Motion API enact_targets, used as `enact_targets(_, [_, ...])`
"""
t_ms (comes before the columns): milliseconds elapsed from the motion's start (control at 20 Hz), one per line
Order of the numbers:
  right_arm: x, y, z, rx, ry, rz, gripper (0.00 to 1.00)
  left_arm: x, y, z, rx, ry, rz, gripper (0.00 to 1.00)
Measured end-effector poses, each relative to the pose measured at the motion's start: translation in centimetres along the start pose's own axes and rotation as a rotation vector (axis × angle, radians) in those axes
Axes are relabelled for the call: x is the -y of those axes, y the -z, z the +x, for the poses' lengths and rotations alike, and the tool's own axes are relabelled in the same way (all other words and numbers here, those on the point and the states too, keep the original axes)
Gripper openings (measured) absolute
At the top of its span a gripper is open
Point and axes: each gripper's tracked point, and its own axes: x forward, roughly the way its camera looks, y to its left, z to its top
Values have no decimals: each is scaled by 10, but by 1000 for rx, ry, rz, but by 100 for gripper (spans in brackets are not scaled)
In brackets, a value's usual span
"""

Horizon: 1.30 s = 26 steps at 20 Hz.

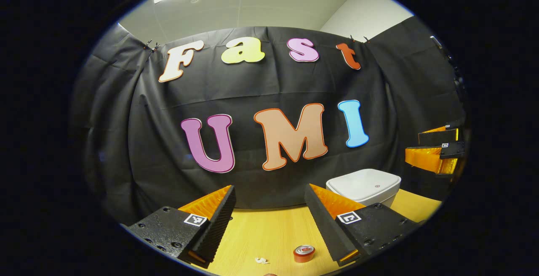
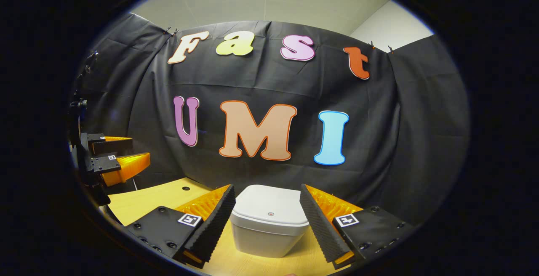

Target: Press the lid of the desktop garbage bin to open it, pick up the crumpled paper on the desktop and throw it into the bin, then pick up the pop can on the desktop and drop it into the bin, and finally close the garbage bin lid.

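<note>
1. Nearest in the left gripper view, the left gripper (image 1: 269, 208) has its fingers spread wide, with nothing between them; it hangs above the table (image 1: 269, 234).
2. Below that gap lie the paper (image 1: 262, 261), a small white crumpled scrap, and just beside it the can (image 1: 304, 253), standing upright with its top toward the camera. The two are near each other but apart.
3. Farther back on the table, on the right side of that view, sits the bin (image 1: 364, 185), white, with its lid down.
4. At that view's right edge the right gripper (image 1: 440, 152) hangs above the table, beside the bin.
5. In the right gripper view, the right gripper (image 2: 267, 208) is also wide open and holds nothing.
6. Its fingers frame the bin (image 2: 269, 225), which sits beyond them with its lid closed; neither finger touches it.
7. At that view's left edge the left gripper (image 2: 120, 160) hangs above the table (image 2: 156, 198).
</note>
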Motion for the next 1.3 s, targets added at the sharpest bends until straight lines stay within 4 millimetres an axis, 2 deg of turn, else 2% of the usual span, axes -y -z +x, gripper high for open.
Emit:
enact_targets(50, [-1, 0, 0, 0, -3, -1, 99, -1, 0, 0, -1, -3, -2, 96])
enact_targets(100, [-1, 0, 1, 1, -6, 0, 100, -2, 0, -1, -4, -5, -2, 92])
enact_targets(200, [-1, -1, 4, 1, -12, -1, 99, -3, 0, -2, -4, -11, -2, 100])
enact_targets(250, [-1, 0, 5, -2, -16, -1, 100, -3, 0, -3, -5, -12, -1, 100])
enact_targets(300, [0, 0, 8, -3, -17, -2, 100, -2, 0, -4, -4, -17, 0, 96])
enact_targets(350, [0, 0, 9, -4, -22, -3, 100, -2, 0, -5, -6, -20, 1, 100])
enact_targets(500, [-1, -2, 16, -9, -35, -4, 100, -2, 0, -7, -13, -36, 8, 100])
enact_targets(600, [-1, 0, 24, -23, -48, 2, 89, -1, 0, -12, -18, -47, 8, 100])
enact_targets(650, [2, 3, 25, -34, -43, 5, 88, -2, 0, -13, -18, -54, 8, 100])
enact_targets(700, [2, 4, 27, -43, -63, 15, 76, -2, -1, -14, -21, -63, 9, 100])
enact_targets(750, [2, 4, 32, -49, -64, 21, 75, -1, 0, -16, -23, -72, 10, 96])
enact_targets(800, [2, 2, 37, -57, -76, 28, 65, -1, 1, -18, -28, -81, 10, 96])
enact_targets(850, [5, 2, 39, -61, -72, 27, 65, 0, 1, -21, -30, -90, 11, 100])
enact_targets(900, [12, 2, 44, -66, -62, 26, 54, 0, 1, -22, -33, -101, 13, 96])
enact_targets(950, [16, 4, 50, -73, -61, 32, 42, 1, 1, -24, -36, -111, 15, 100])
enact_targets(1000, [20, 4, 52, -81, -57, 43, 25, 2, 0, -26, -37, -122, 17, 100])
enact_targets(1050, [24, 4, 58, -86, -55, 52, 25, 4, 1, -29, -39, -132, 18, 96])
enact_targets(1100, [27, 6, 60, -96, -57, 56, 14, 5, 1, -31, -42, -144, 19, 100])
enact_targets(1150, [30, 9, 65, -111, -65, 63, 9, 7, 1, -33, -43, -155, 20, 100])
enact_targets(1200, [29, 12, 68, -124, -85, 70, 4, 8, 2, -37, -46, -169, 20, 96])
enact_targets(1250, [28, 15, 70, -139, -96, 74, 3, 8, 3, -39, -49, -181, 20, 96])
enact_targets(1300, [28, 16, 71, -153, -110, 80, 4, 8, 4, -41, -53, -194, 19, 100])
